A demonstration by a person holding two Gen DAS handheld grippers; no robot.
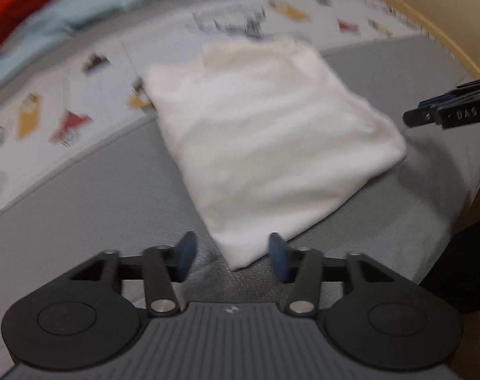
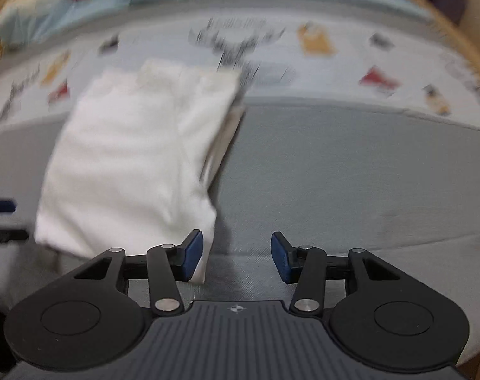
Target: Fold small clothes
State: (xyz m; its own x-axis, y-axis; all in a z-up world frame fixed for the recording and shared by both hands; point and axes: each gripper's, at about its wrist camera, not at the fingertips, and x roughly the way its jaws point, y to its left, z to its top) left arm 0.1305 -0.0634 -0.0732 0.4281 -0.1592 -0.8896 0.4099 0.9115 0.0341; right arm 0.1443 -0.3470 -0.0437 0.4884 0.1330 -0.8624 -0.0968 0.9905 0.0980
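A folded white garment [image 1: 265, 139] lies on the grey padded surface [image 1: 81, 221], its far edge over a printed cloth. My left gripper [image 1: 233, 258] hovers over the garment's near corner, blue pads [image 1: 186, 253] spread wide, nothing pinched. In the right wrist view the same garment [image 2: 129, 158] lies to the left. My right gripper [image 2: 235, 258] stands open at its near right corner, the left pad [image 2: 192, 253] beside the cloth edge and not pressing on it. The right gripper's fingers [image 1: 445, 110] also show at the left wrist view's right edge.
A white cloth printed with small coloured pictures [image 2: 335, 63] runs across the back. Beyond it lie a light blue fabric [image 1: 97, 3] and a red one [image 1: 24, 6]. A wooden edge [image 1: 430, 15] borders the right. Bare grey surface [image 2: 350, 174] spreads right of the garment.
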